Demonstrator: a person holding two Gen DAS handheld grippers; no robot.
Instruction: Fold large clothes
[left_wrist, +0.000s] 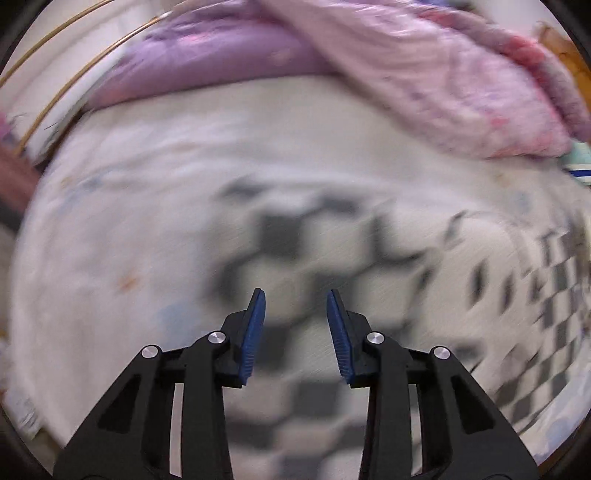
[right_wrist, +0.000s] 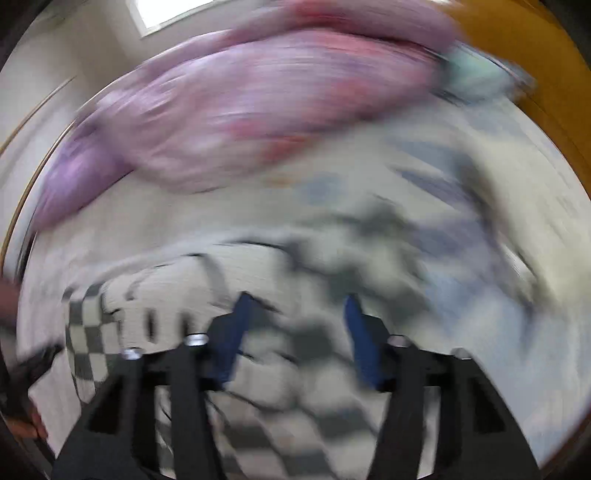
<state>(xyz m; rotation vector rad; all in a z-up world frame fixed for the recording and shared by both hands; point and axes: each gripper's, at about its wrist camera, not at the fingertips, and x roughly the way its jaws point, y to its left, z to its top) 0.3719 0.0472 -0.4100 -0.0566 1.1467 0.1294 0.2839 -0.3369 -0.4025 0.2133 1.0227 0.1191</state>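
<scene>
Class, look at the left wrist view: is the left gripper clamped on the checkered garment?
No: the left gripper has its blue pads apart, empty, above the checkered garment.

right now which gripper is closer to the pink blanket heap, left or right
Hard to call, both views are blurred. The left gripper and right gripper each hang open over the checkered garment, with the pink blanket heap well beyond both, across the white bedding.

Probably a home bedroom, blurred though it is: a pale printed bedsheet (left_wrist: 155, 229), a heaped pink-purple quilt (left_wrist: 424, 85), and a window (right_wrist: 166, 13).
</scene>
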